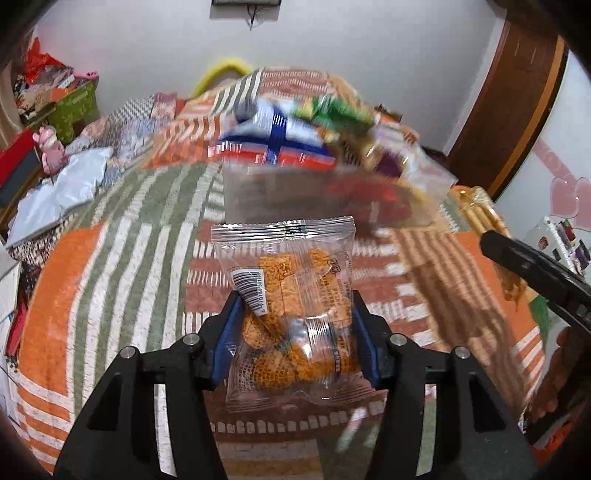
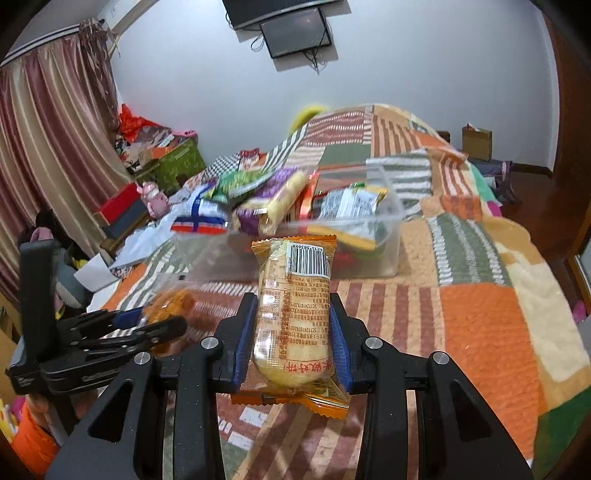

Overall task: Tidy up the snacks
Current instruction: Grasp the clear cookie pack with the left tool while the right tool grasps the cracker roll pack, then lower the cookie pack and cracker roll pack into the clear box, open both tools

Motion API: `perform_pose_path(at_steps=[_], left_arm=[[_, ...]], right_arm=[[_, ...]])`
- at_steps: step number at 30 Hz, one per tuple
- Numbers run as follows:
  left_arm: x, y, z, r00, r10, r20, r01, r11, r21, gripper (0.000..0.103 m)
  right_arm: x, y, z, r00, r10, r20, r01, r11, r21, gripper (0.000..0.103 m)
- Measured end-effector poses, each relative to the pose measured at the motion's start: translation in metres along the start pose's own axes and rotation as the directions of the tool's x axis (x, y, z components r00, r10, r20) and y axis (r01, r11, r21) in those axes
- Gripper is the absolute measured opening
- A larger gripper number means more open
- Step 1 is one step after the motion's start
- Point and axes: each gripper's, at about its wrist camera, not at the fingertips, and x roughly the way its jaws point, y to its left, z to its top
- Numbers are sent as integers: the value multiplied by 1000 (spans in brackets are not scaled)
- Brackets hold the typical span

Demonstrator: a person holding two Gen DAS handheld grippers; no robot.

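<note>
While both grippers' fingers pinch snack pkts, patchwork blanket (image 2: 480, 332) covers bed w/ clear bin (image 2: 384, 254).

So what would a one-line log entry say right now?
left gripper: shut on clear packet of orange snacks | right gripper: shut on orange-wrapped pale biscuit pack | clear plastic bin: ahead

A clear packet of orange snacks (image 1: 291, 306) and an orange-wrapped cake (image 2: 295, 314), each clamped upright between fingers.

Home bedroom, patchwork bedspread (image 2: 480, 314) on a bed, curtains (image 2: 55, 147), wall-mounted screen (image 2: 295, 33)
</note>
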Motion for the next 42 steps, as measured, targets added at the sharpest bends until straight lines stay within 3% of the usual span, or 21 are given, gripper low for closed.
perform_pose_path(at_steps=[8,16,22,29,37,42], left_arm=[[-36,-11,44,993,-28,119,25,999,30,55],[-29,-14,96,986,-10,166,2,999,53,55],[-9,-19,130,989,-51,138,44,998,54,55],[23,-41,165,991,-104,89,98,993,69,55],[68,-63,188,999,-31,42,26,992,122,55],[94,-68,185,999,-23,-26,27,988,149,55]], right_arm=[[-3,-10,30,998,-11,65,11,1000,1,34],[9,-8,69,994,-10,110,13,1000,-27,34],[36,-9,90,995,-14,96,17,999,-37,34],[66,-23,88,999,-38,31,39,999,-29,34],[94,-32,86,999,-16,-33,15,1000,-17,34],[103,-35,80,998,-19,-58,18,1000,-15,34]])
